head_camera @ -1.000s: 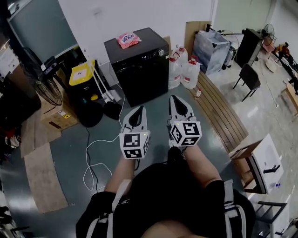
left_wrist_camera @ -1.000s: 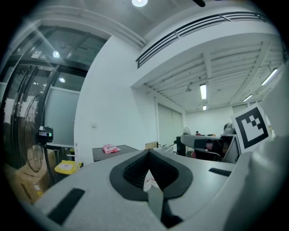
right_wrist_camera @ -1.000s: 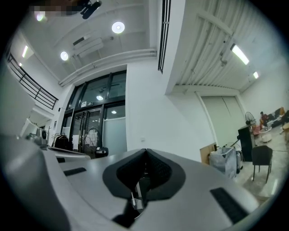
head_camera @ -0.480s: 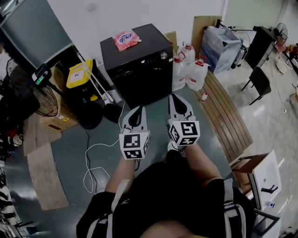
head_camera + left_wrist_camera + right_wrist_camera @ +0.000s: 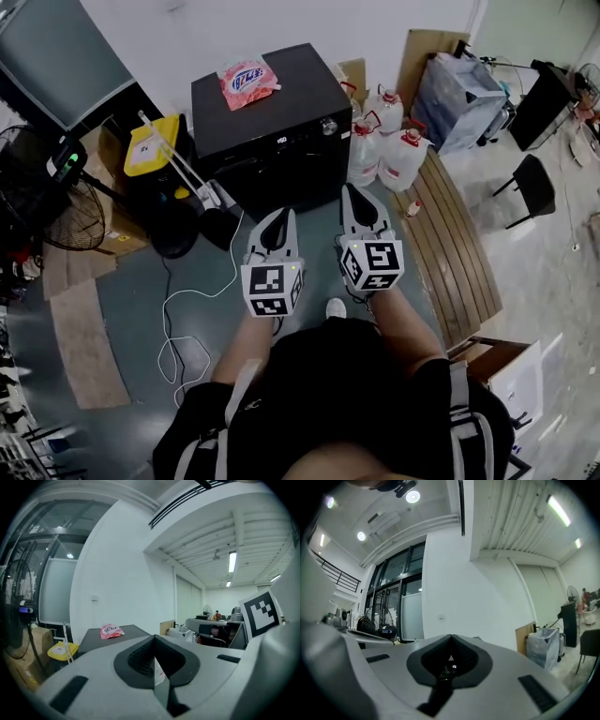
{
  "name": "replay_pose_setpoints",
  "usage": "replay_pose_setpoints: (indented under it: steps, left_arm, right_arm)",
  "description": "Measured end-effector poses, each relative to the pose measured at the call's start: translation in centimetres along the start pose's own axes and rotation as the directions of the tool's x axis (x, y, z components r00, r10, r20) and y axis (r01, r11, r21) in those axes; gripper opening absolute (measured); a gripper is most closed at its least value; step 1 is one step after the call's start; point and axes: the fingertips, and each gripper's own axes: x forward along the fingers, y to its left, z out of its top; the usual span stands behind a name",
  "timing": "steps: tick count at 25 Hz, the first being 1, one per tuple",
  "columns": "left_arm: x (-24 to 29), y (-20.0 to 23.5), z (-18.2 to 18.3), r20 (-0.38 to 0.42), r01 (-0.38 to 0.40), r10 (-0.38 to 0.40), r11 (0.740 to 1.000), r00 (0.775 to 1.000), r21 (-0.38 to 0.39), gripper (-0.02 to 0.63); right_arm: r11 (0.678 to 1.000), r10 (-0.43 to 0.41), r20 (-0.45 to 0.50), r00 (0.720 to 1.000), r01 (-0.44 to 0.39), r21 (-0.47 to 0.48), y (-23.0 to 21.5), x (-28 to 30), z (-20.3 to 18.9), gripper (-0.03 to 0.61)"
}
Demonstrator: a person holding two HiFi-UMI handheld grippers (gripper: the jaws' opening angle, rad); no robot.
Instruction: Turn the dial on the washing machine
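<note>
On the one washing machine [image 5: 281, 117] lies one pink packet [image 5: 247, 81].

Pale grey left gripper [image 5: 278, 221] & right gripper [image 5: 352, 199], black pads [image 5: 273, 234], b/w marker cubes [image 5: 271, 289]; person in black short-sleeved top [image 5: 347, 394], white shoe [image 5: 335, 307]

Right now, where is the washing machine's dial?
In the head view, the silver dial sits at the top right front corner of the washing machine, beside the water jugs.
</note>
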Motion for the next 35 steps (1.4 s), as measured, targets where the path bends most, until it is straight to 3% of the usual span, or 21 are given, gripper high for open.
replay_pose_setpoints:
  steps: [18,22,35]
  left_arm:
    - [9.8,5.3,-2.0,-0.091,-0.007,0.003,0.999,0.996,-0.043,-0.005]
    - [11.2,6.0,-3.6,-0.126,-0.015,0.008,0.998,0.992,-0.054,-0.005]
    - [14.0,8.6,-9.1,-0.239,-0.077,0.054,0.994,0.97,-0.084,-0.005]
  right_arm:
    - [0.999,-0.025,-0.118,0.993,0.029,0.032,-5.7,12.2,-5.5,0.01]
    - [1.0,0.015,-0.172,0.985,-0.011,0.025,-6.8,15.4,-8.1,0.13]
    - [0.999,-0.047,-0.329,0.943,0.041,-0.025,-13.6,26.0,-18.2,0.243]
